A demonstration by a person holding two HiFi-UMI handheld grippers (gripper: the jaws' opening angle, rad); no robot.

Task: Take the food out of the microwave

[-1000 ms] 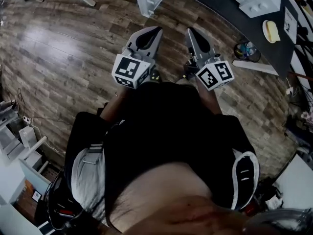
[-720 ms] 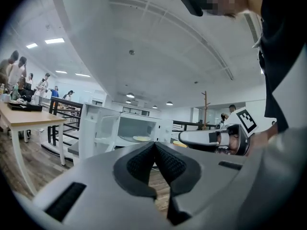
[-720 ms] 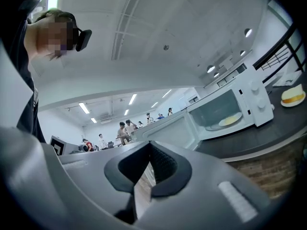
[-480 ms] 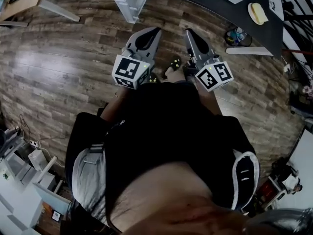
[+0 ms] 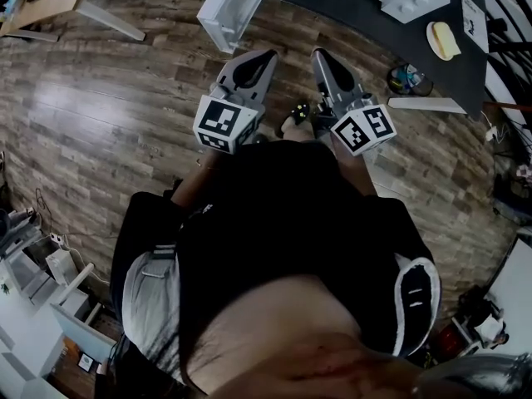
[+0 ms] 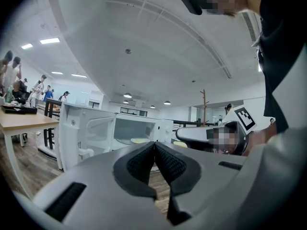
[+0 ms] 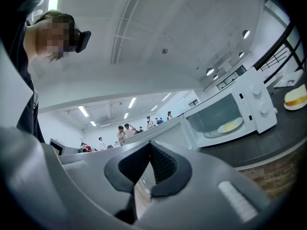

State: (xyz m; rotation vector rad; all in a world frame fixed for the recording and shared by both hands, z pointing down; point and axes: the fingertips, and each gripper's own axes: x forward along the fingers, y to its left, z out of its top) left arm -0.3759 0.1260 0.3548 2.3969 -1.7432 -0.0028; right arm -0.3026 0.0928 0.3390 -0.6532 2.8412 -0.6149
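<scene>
The left hand-held gripper (image 5: 268, 55) is closed with nothing in it: in its own view the 2 dark ribbed pads (image 6: 144, 163) meet at the tips, and only floor shows through the gap behind them. The right hand-held gripper (image 5: 319, 53) is also closed and empty, its pads (image 7: 163, 166) pressed together at the front. From the head view the 2 sit side by side in front of the person's body, close but apart. Both point toward the worktop (image 5: 349, 11), and their marker cubes (image 5: 224, 123) face up.

Ahead of both stands a white microwave (image 7: 249, 107) on the dark worktop, well apart from the jaw tips. Its door (image 6: 81, 135) is swung wide open, and in the head view it juts out over the wooden floor (image 5: 108, 115). The food (image 7: 230, 126), a flat pale-yellow round, lies on the turntable inside the open cavity. The left gripper view shows it just above that gripper's closed tips (image 6: 139, 140).

Beside the microwave, on its control-panel side, a pale bun-like piece (image 7: 295, 97) sits on a small plate on the worktop. The person's shoe (image 5: 295, 113) shows on the floor between the 2 grippers. Several people (image 7: 124, 132) stand far back in the room.
</scene>
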